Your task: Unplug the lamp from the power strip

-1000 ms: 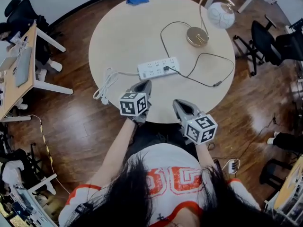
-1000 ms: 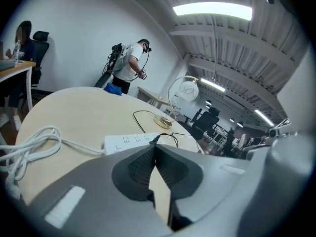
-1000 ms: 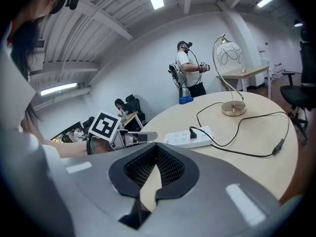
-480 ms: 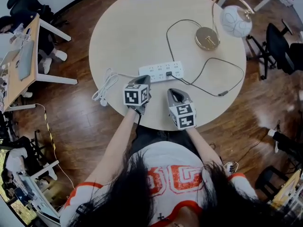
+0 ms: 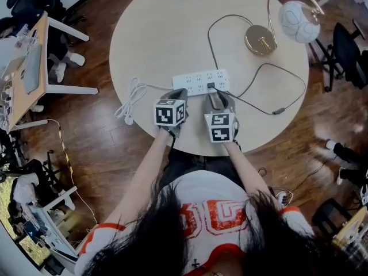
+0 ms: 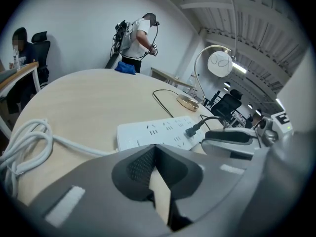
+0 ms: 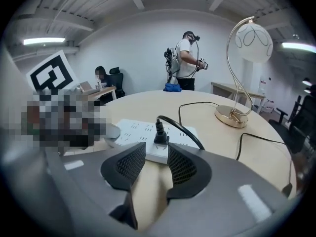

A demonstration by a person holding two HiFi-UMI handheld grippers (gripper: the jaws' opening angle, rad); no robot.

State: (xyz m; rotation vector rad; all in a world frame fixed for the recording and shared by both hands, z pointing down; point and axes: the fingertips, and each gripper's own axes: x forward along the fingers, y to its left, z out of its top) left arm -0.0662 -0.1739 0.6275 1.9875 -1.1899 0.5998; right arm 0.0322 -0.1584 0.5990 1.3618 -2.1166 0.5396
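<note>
A white power strip (image 5: 198, 82) lies on the round table (image 5: 167, 33), with the lamp's black plug (image 5: 211, 85) in its right part. The black cord runs from the plug to the lamp's gold base (image 5: 260, 39) and white globe (image 5: 299, 22) at the far right. My left gripper (image 5: 177, 92) is shut and empty, just short of the strip's near edge (image 6: 158, 132). My right gripper (image 5: 215, 96) points at the plug (image 7: 160, 135). Its jaws (image 7: 157, 154) are opening, with nothing between them; the plug stands just beyond the tips.
The strip's own white cable lies coiled (image 5: 129, 99) at the table's left edge. An inline switch (image 5: 279, 111) on the lamp cord rests near the right rim. A desk (image 5: 26, 73) and chairs (image 5: 345, 45) stand on the wooden floor. A person stands far off (image 7: 186, 58).
Both grippers have moved forward over the table to the power strip. The right one swung left from the near edge to just in front of the plug.
</note>
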